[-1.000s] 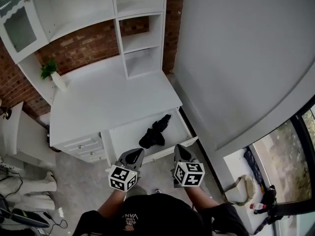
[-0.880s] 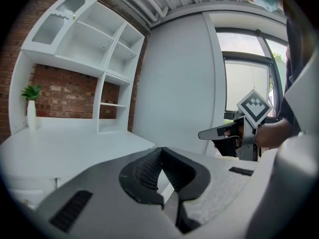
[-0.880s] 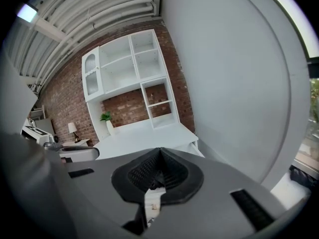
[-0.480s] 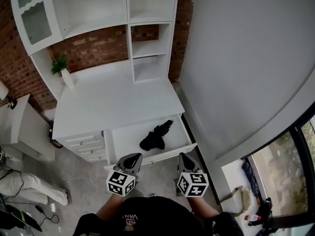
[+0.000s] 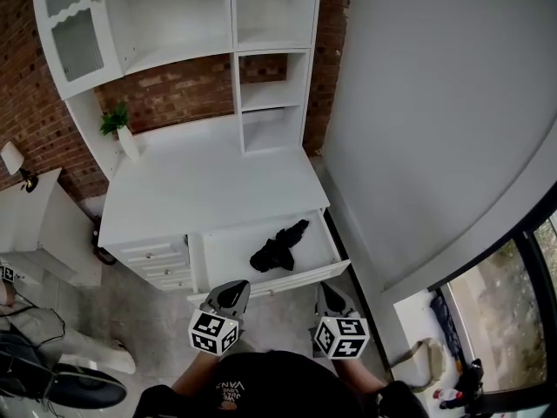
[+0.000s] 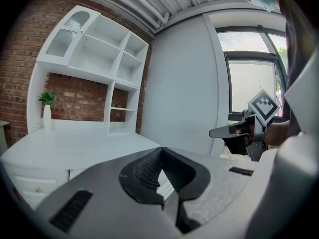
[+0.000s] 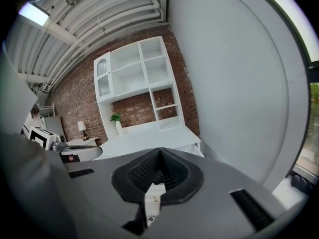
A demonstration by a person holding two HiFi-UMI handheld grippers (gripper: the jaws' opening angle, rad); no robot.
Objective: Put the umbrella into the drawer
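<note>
A black folded umbrella (image 5: 278, 247) lies inside the open white drawer (image 5: 318, 273) of the desk. Both grippers hang in front of the drawer, apart from it and from the umbrella. My left gripper (image 5: 233, 293) is shut with nothing between its pads (image 6: 160, 158). My right gripper (image 5: 329, 295) is shut too and holds nothing (image 7: 159, 158). In the two gripper views the drawer and umbrella are hidden behind the jaws. The right gripper (image 6: 219, 132) shows at the right of the left gripper view.
A white desk (image 5: 200, 190) with a shelf hutch (image 5: 261, 85) stands against a brick wall. A small potted plant (image 5: 122, 129) sits at the desk's back left. Closed small drawers (image 5: 157, 264) are at the left. A white curved wall (image 5: 435, 129) rises on the right.
Both grippers have drawn back from the open drawer toward the person. The umbrella stays lying in the drawer, and the view has tilted up along the hutch.
</note>
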